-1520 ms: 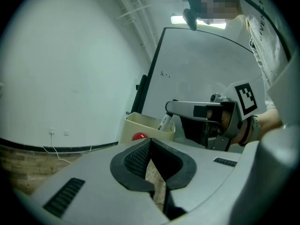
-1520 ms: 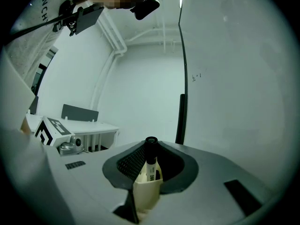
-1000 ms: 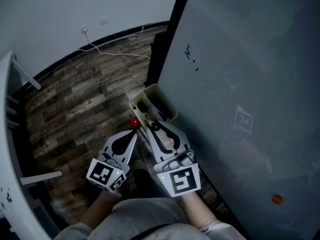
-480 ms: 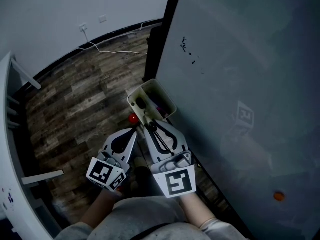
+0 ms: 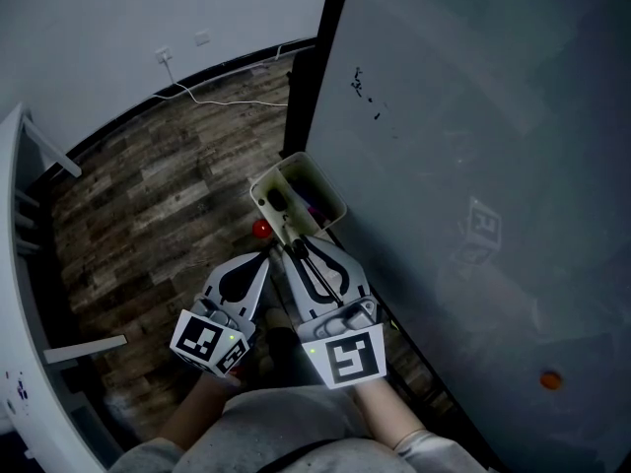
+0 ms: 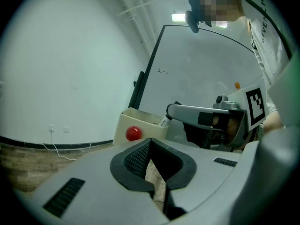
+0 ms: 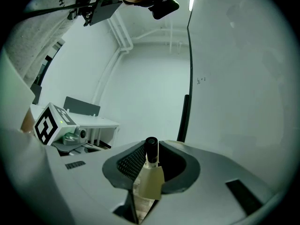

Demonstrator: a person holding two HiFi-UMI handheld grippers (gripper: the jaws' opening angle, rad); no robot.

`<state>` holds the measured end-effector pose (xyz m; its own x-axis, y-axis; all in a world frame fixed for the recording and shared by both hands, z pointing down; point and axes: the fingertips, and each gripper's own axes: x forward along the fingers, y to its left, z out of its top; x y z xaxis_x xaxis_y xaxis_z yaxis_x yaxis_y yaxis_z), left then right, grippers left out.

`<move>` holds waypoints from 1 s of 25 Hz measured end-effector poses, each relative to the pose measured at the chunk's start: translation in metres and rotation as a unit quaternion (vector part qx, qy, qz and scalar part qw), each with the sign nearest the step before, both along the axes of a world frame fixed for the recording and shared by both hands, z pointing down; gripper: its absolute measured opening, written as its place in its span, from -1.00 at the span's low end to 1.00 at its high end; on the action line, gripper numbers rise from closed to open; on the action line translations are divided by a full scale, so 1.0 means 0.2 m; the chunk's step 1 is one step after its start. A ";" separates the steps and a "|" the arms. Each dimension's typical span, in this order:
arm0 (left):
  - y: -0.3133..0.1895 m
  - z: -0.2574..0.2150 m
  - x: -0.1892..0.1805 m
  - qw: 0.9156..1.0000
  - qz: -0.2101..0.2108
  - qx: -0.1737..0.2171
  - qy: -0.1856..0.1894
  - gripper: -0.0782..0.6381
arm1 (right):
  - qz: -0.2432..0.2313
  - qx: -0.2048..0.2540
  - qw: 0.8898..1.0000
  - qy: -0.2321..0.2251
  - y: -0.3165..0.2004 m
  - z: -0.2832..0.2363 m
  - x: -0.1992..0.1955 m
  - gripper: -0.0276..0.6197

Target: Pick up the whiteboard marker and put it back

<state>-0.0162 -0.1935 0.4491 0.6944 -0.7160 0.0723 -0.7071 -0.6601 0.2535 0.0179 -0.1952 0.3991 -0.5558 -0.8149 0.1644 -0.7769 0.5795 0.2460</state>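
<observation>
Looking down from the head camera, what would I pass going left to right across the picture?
White furniture edge → left tongs → right tongs, gripping a marker → whiteboard → small orange dot on the board.

Big grey whiteboard (image 5: 473, 166) fills the right side, black frame (image 5: 314, 87) down its edge, a few small dark marks (image 5: 357, 82) high up and one orange dot (image 5: 550, 378) well apart, low on its face. Dark wood-plank floor (image 5: 148, 195) runs out to a white wall (image 5: 118, 18), where a white cable (image 5: 232, 101) drops from a socket (image 5: 165, 56) and trails towards the frame. There's a small red ball (image 5: 261, 229) near the board's foot, and white furniture (image 5: 20, 294) edging in far left.
</observation>
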 end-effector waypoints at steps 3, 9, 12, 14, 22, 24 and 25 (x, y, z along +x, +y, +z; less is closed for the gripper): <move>0.01 -0.01 0.00 1.000 0.000 0.001 0.000 -0.74 | -0.001 0.001 1.000 0.001 0.01 -0.01 0.00 -0.65; 0.04 -0.02 -0.01 1.000 0.002 0.002 0.004 -0.74 | 0.000 0.004 1.000 -0.003 0.04 -0.02 -0.01 -0.62; 0.05 -0.03 -0.01 1.000 0.002 0.001 0.004 -0.74 | 0.002 0.005 1.000 -0.001 0.05 -0.03 0.00 -0.61; 0.06 -0.03 -0.02 1.000 0.002 0.002 0.004 -0.74 | 0.003 0.006 1.000 -0.002 0.06 -0.03 0.00 -0.61; 0.11 -0.06 -0.02 1.000 0.006 0.006 0.005 -0.74 | 0.006 0.011 1.000 -0.002 0.11 -0.06 -0.01 -0.60; 0.13 -0.06 -0.02 1.000 0.007 0.007 0.005 -0.74 | 0.007 0.014 1.000 -0.002 0.13 -0.06 0.00 -0.60; 0.14 -0.06 -0.01 1.000 0.007 0.008 0.005 -0.74 | 0.008 0.014 1.000 -0.001 0.13 -0.06 0.01 -0.60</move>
<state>-0.0187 -0.1663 0.4368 0.7052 -0.7069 0.0547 -0.6950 -0.6740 0.2502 0.0193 -0.1682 0.3869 -0.5425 -0.8283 0.1398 -0.7867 0.5593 0.2612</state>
